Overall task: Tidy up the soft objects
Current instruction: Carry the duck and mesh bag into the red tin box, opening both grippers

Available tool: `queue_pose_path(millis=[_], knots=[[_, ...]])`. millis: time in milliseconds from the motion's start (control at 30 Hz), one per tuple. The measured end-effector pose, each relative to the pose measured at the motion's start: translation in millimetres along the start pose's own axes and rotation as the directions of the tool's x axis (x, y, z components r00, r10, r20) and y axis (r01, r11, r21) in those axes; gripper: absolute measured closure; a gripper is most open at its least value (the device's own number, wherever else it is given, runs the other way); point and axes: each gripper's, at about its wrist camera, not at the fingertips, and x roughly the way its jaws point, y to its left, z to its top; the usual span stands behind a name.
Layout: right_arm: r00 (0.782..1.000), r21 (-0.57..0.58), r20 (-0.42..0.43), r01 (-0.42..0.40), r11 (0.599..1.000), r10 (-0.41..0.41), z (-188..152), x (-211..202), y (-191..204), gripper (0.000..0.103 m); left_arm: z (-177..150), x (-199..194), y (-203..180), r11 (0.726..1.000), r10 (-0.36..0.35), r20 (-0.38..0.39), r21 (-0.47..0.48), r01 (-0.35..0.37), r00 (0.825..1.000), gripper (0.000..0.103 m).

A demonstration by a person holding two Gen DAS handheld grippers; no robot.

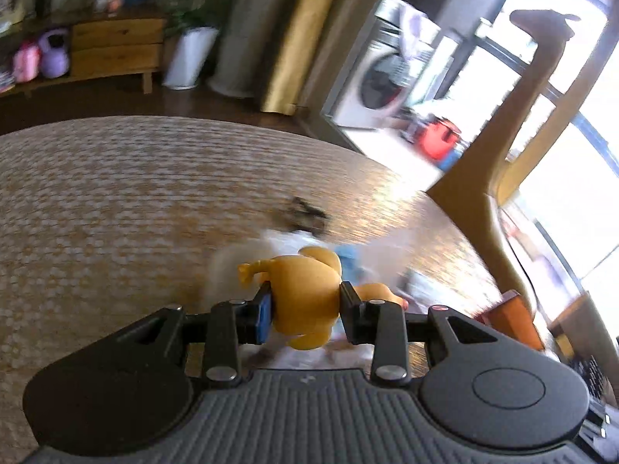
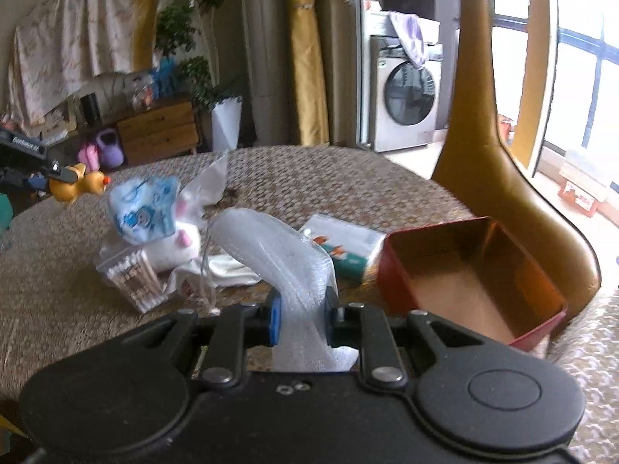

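Smooth glossy rubber duck (image 1: 305, 297), white mesh foam sleeve (image 2: 286, 263), glossy red tin (image 2: 464, 270)

Ahead of the right claw (image 2: 301, 309), a foam sheet (image 2: 271, 247) rose from between its jaws. To its right an open tin (image 2: 472, 270) sat on the table (image 2: 348, 170); a tissue pack (image 2: 344, 247) lay between them. Left lay a cotton-swab box (image 2: 131, 274), with a plush toy (image 2: 174, 239) behind it.

A round table (image 2: 348, 178) with a woven beige covering holds a red tin (image 2: 464, 270), tissue packet (image 2: 344, 247), cotton swab box (image 2: 131, 274) and white plush toy (image 2: 174, 243).
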Motion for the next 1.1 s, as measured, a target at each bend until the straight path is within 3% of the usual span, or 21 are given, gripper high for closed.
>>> queue_pose_path(millis=[233, 433, 733, 1100], knots=[[0.996, 0.052, 0.035, 0.077, 0.996, -0.079, 5, -18, -34, 0.083, -18, 12, -80, 0.985, -0.124, -0.062, 0.113, 0.13, 0.99, 0.069], [0.99, 0.116, 0.033, 0.133, 0.984, -0.138, 4, -17, -66, 0.083, -42, 29, -146, 0.963, -0.177, -0.118, 0.186, 0.196, 0.977, 0.069], [0.974, 0.178, -0.011, 0.225, 0.958, -0.227, 1, 2, -107, 0.082, -65, 62, -229, 0.927, -0.21, -0.187, 0.275, 0.256, 0.96, 0.069], [0.966, 0.188, -0.091, 0.257, 0.948, -0.243, 3, 41, -155, 0.082, -87, 134, -297, 0.879, -0.207, -0.287, 0.365, 0.307, 0.935, 0.068]])
